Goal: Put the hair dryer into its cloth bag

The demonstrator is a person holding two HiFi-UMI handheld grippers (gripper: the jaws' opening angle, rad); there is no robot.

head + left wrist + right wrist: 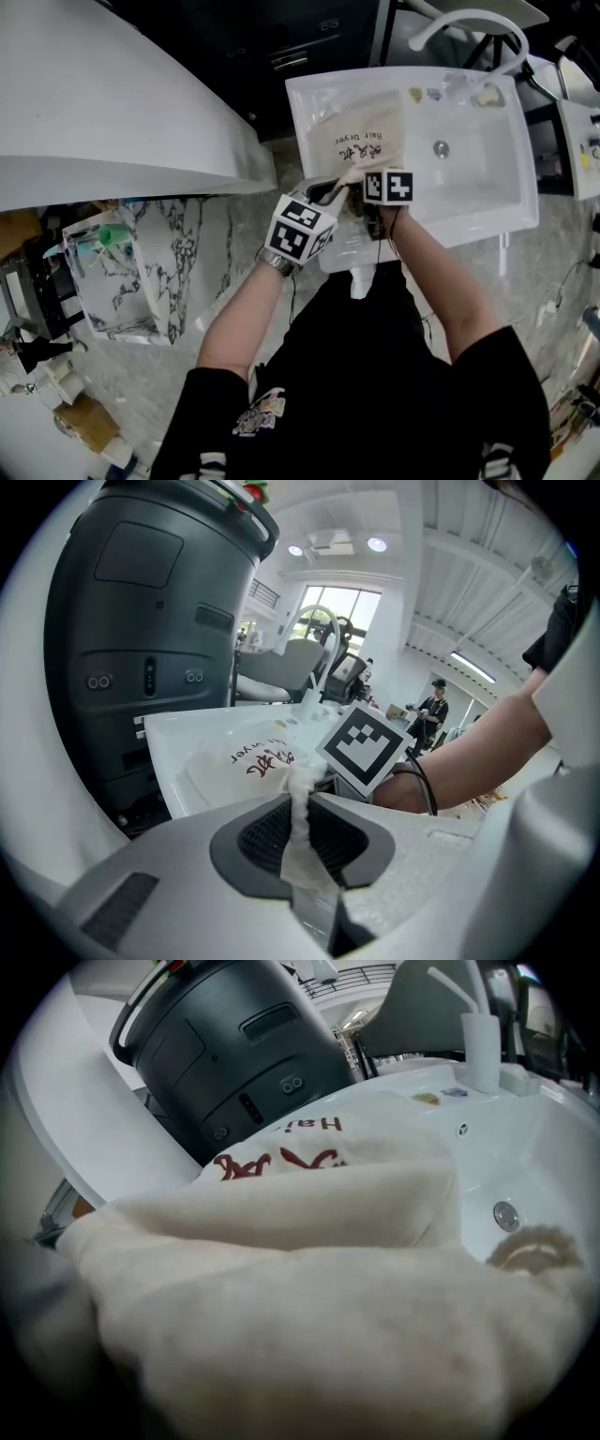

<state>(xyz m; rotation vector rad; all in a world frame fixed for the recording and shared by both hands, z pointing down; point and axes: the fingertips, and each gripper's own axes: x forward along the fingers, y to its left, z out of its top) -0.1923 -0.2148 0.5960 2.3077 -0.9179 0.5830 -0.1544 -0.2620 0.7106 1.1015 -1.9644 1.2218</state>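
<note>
Left gripper [300, 808] pinches cloth bag [361, 136] beside right gripper [373, 192].

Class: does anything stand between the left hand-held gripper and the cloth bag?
Nothing visible does. The left hand-held gripper is shut on a strip of the cloth bag, which lies in the sink.

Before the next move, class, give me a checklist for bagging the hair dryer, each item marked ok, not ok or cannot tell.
1. Left gripper shut on the cloth bag at its edge: ok.
2. The cloth bag lies in the sink, print up: ok.
3. Right gripper grip: cannot tell, cloth fills its view.
4. Hair dryer inside the bag: cannot tell.
</note>
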